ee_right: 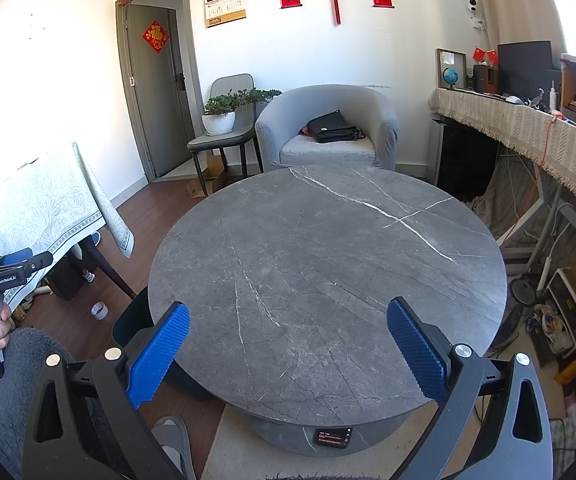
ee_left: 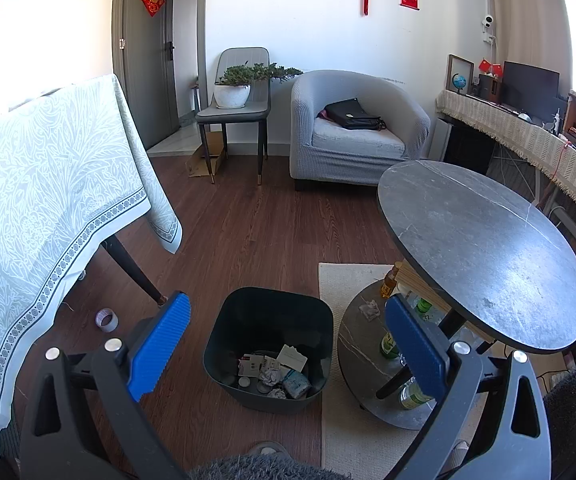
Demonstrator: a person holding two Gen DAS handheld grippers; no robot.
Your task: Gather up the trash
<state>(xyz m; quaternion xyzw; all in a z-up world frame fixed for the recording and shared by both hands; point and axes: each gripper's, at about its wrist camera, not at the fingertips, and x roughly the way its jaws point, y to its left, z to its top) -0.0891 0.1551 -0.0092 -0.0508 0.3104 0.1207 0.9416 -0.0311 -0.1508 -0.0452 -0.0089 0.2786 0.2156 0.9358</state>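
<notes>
Left gripper [ee_left: 288, 340] spread wide and empty, hanging over the bin [ee_left: 268, 346] on the floor, trash [ee_left: 275, 372] lying in its bottom between the fingers. Right gripper [ee_right: 288, 344] likewise wide and empty above the bare round table [ee_right: 328, 264]. Farther left, tape roll [ee_left: 106, 319] on the floor; armchair [ee_left: 352, 128] beyond.
</notes>
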